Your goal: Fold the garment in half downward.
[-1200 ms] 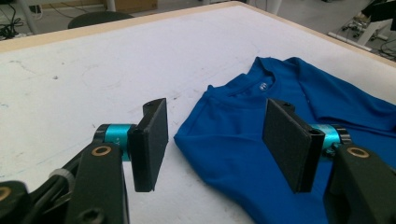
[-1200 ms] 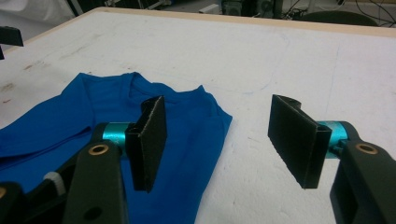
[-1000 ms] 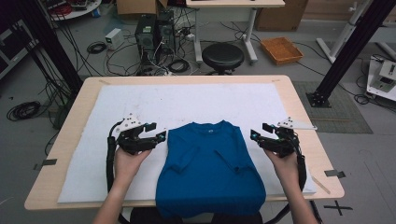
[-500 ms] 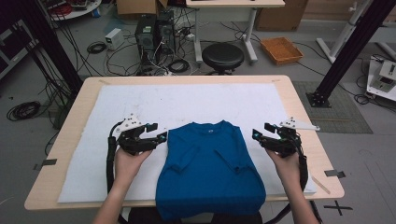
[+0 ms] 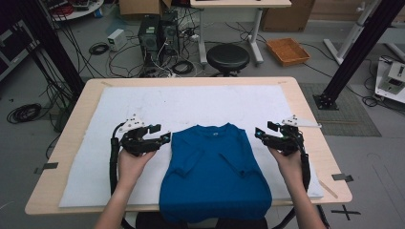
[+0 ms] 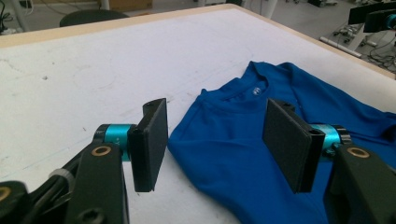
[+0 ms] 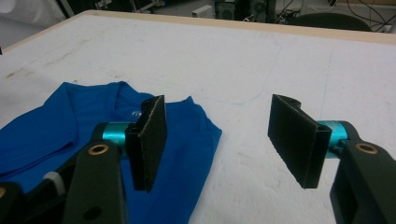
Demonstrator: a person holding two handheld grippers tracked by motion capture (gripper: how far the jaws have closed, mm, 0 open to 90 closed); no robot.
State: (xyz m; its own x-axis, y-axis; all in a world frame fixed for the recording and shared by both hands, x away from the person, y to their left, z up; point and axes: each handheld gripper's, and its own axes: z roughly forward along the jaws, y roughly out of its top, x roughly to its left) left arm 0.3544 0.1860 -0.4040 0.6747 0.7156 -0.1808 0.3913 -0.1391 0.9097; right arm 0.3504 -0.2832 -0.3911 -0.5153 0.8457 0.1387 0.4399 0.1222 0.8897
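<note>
Shirt (image 5: 215,176) lies between both spread fingers (image 6: 152,140), touching neither.

No lettering, label, brand or number is legible on anything here.

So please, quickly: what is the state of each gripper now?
Left gripper: open, holding nothing, beside the blue shirt.
Right gripper: open, holding nothing, at the shirt's other side.
</note>
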